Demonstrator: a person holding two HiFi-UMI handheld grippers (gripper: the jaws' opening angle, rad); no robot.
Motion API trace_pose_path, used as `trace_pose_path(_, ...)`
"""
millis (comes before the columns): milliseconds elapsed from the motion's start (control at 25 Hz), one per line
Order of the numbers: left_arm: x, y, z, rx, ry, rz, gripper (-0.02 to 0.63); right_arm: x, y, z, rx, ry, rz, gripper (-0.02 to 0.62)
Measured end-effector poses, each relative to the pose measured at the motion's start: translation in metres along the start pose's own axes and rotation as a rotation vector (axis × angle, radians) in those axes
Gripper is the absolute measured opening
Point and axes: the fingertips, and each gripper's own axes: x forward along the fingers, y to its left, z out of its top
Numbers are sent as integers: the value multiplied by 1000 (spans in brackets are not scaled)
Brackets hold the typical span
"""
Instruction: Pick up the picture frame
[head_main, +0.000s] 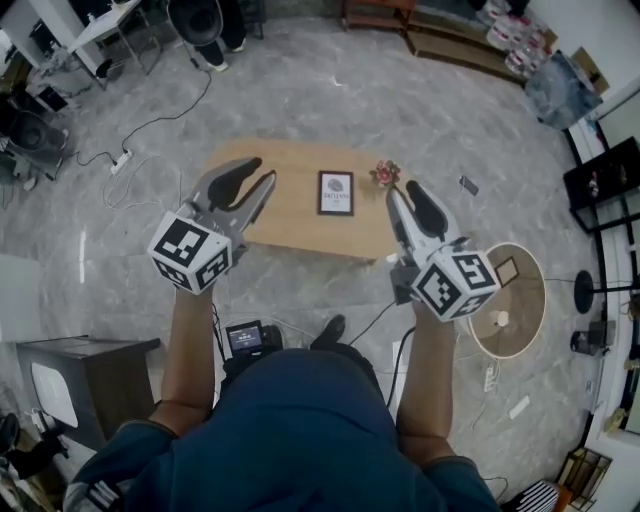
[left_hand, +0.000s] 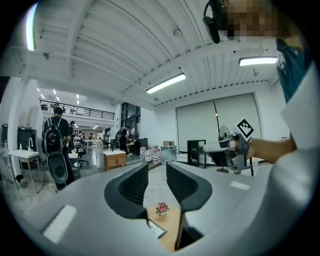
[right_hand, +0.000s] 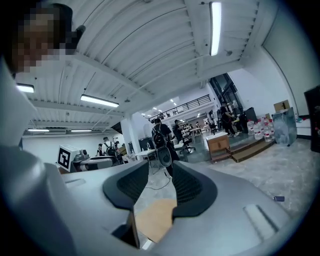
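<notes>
While the person holds both tools up in the air over a low wooden tabletop (head_main: 290, 215), the left hand-held gripper (head_main: 258, 172) hangs above the tabletop's left part with its two jaws spread a little. Its own view shows a narrow open gap between the dark ribbed pads (left_hand: 134, 186), with nothing clamped there and nothing touching them. In that gap, farther down, a strip of the tabletop (left_hand: 170, 227), a corner of the picture frame (left_hand: 156, 230) and a small flower (left_hand: 161, 207) can be seen. From the head view, the picture frame (head_main: 336, 193) rests near the middle of the tabletop, apparently flat, with a dark border around a pale picture. It sits to the right of the left hand-held gripper, well below it and apart from it, roughly between the two tools. Just right of the frame, near the tabletop's far right corner, is the flower (head_main: 385, 174) with its pink bloom. Over the right end of the tabletop hangs the right hand-held gripper (head_main: 403, 190), the frame lying to its left and untouched. In its own view the right hand-held gripper (right_hand: 160, 167) has its jaws parted by a small gap with nothing gripped, and only a patch of the tabletop (right_hand: 155, 217) and pale marbled floor (right_hand: 280, 170) show past them. Farther right on the floor stands a round side table (head_main: 530, 335).
</notes>
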Motion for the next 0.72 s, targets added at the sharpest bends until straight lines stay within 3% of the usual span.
trace_pose_path(400, 22, -2, 2, 8, 42, 106, 112, 24, -39, 14, 18, 12, 104, 130)
trace_pose_path(720, 36, -2, 9, 9, 60, 98, 112, 26, -52, 16, 47, 20, 99, 130)
